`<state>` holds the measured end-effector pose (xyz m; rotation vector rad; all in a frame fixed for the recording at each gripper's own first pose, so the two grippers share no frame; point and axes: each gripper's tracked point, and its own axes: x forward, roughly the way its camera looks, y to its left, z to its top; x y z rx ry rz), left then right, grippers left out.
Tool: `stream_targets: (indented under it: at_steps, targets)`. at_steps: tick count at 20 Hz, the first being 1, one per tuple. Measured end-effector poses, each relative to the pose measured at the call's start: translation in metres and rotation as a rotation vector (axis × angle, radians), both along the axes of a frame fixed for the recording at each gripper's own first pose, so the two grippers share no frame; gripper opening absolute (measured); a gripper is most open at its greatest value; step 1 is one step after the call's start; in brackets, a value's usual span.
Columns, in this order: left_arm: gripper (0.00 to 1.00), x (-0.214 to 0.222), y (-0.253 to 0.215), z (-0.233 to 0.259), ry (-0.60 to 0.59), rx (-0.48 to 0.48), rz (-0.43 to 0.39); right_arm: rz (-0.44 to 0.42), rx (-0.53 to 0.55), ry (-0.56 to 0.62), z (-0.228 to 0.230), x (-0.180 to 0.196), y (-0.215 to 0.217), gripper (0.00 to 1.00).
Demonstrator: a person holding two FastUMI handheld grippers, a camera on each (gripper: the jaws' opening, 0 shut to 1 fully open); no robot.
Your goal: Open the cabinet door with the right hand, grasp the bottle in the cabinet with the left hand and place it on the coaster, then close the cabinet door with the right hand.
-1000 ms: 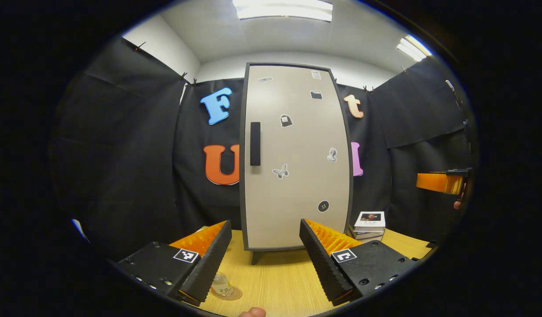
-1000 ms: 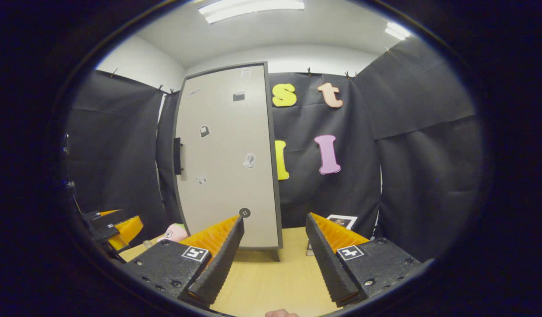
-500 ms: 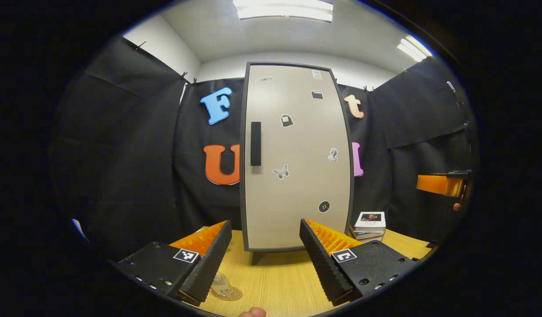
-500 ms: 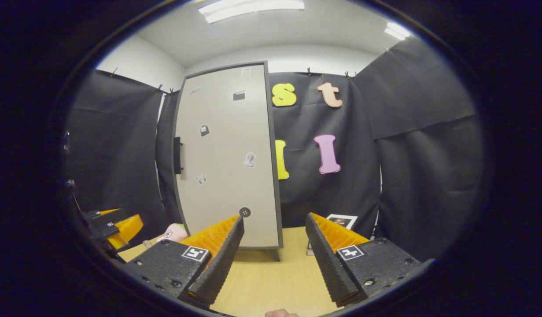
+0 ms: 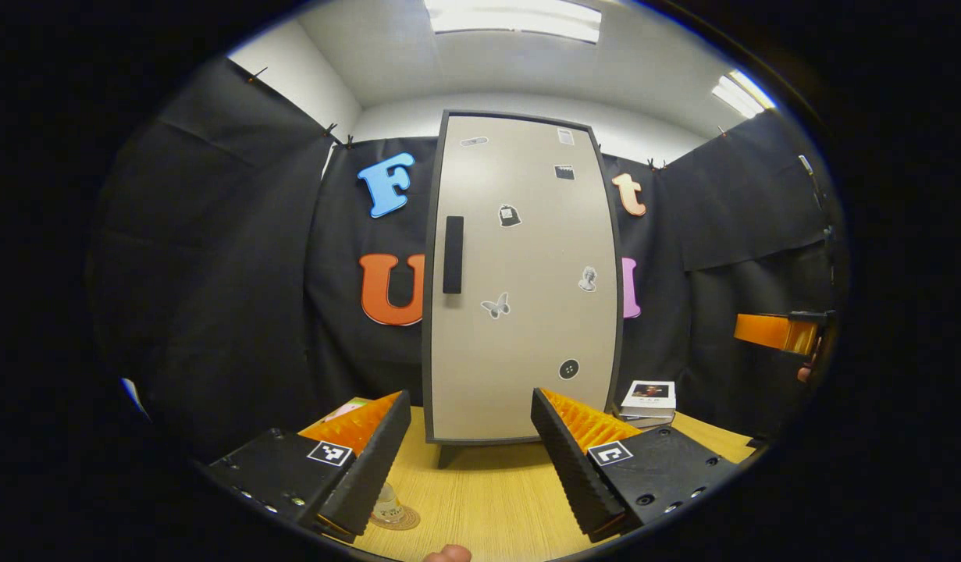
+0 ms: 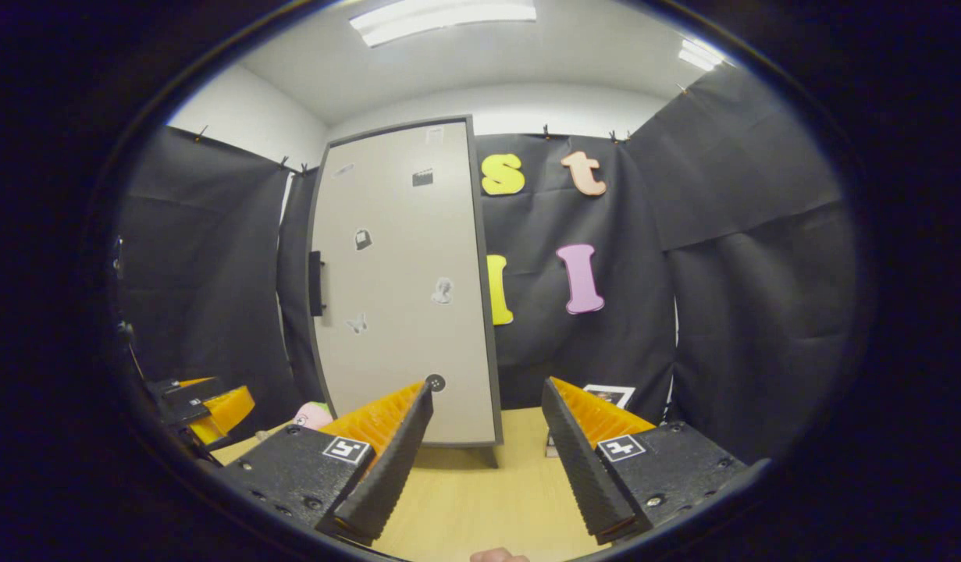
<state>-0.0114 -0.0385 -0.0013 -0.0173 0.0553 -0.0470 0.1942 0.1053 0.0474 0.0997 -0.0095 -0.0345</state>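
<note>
On wooden table [image 5: 480,499], closed cabinet [image 5: 523,281]; both grippers' fingers [image 5: 375,460] [image 6: 390,460] wide apart, empty.

Bottle [image 5: 387,506] half behind fingers [image 5: 368,468]

left gripper [image 5: 470,457] fingers spread wide, right gripper [image 6: 486,460] fingers spread wide, both holding nothing

You've tipped both grippers slightly upward — in the left gripper view the cabinet [image 5: 523,281] and the stacked books [image 5: 649,398] sit lower and a touch left, and in the right gripper view the cabinet door [image 6: 406,281] has dropped a little too.
</note>
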Motion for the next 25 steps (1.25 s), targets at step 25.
stream_targets:
  at_steps: [25]
  targets:
    - [0.94, -0.009, -0.010, 0.001, -0.008, 0.027, -0.023, 0.012, 0.001, 0.013, -0.007, -0.008, 0.004, 0.91]
